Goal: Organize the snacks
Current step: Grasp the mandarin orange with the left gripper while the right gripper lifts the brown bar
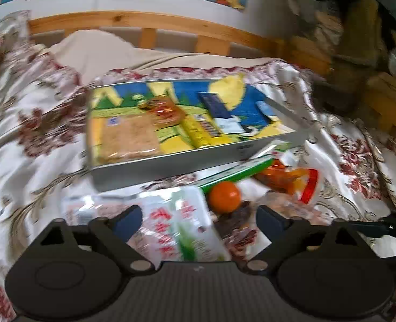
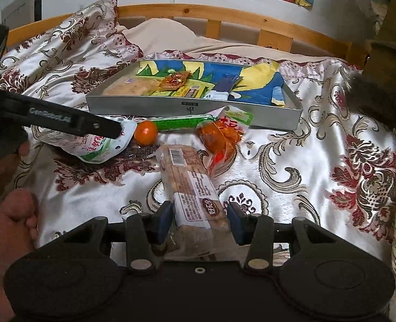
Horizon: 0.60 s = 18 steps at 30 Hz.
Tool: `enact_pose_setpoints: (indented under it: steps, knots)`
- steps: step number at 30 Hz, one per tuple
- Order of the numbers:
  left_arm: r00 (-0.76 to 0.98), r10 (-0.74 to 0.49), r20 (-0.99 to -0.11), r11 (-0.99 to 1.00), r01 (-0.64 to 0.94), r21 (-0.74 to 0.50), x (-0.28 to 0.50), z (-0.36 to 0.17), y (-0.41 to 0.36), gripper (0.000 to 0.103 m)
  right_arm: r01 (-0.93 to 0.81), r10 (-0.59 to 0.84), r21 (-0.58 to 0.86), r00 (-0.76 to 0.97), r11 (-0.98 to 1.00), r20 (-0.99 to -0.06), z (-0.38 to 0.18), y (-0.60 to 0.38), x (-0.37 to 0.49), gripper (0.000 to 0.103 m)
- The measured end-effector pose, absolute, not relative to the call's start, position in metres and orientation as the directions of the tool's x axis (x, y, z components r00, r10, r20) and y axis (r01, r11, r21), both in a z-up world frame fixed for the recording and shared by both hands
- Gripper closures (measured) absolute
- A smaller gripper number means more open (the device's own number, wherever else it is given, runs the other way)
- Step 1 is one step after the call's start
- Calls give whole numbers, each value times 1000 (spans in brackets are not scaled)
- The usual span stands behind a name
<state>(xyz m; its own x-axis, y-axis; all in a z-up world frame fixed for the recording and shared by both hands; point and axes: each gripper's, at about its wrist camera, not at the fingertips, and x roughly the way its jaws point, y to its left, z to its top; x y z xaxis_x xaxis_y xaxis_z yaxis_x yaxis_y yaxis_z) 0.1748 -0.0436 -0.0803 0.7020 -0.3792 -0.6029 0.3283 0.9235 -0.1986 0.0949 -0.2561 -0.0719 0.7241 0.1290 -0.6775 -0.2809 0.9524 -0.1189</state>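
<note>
Right wrist view: our right tool point(image 2: 200, 221) pinches the long biscuit pack point(image 2: 191, 187) on the bed point(image 2: 291, 161), our left tool point(image 1: 199, 218) spread over the white pouch point(image 1: 176, 228); we judge a level lift into the tray point(image 2: 192, 108) best.

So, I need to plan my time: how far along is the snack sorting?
Partly done. The tray already holds several packets. In hand: the right gripper has its jaws around the long biscuit pack, while the left gripper hangs open over the white-and-green pouch. Left on the bedspread: the orange, the green stick and the orange-red packet.
</note>
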Motion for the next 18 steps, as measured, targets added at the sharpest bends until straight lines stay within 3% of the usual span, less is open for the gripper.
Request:
enact_pose_setpoints:
  steps: [3, 7, 17, 18]
  knots:
    - [685, -399, -610, 911, 370, -180, 182, -82, -57, 18, -299, 167, -81, 715, 951, -679, -75, -259, 102, 55]
    - [653, -416, -633, 896, 413, -163, 192, -85, -68, 33, -325, 203, -57, 710, 944, -674, -77, -257, 113, 55]
    - [593, -428, -682, 887, 420, -192, 216, -91, -82, 46, -318, 215, -29, 704, 948, -677, -83, -258, 120, 54]
    - [588, -425, -688, 887, 424, -185, 218, -90, -85, 51, -317, 215, -30, 706, 948, -675, -84, -258, 121, 55]
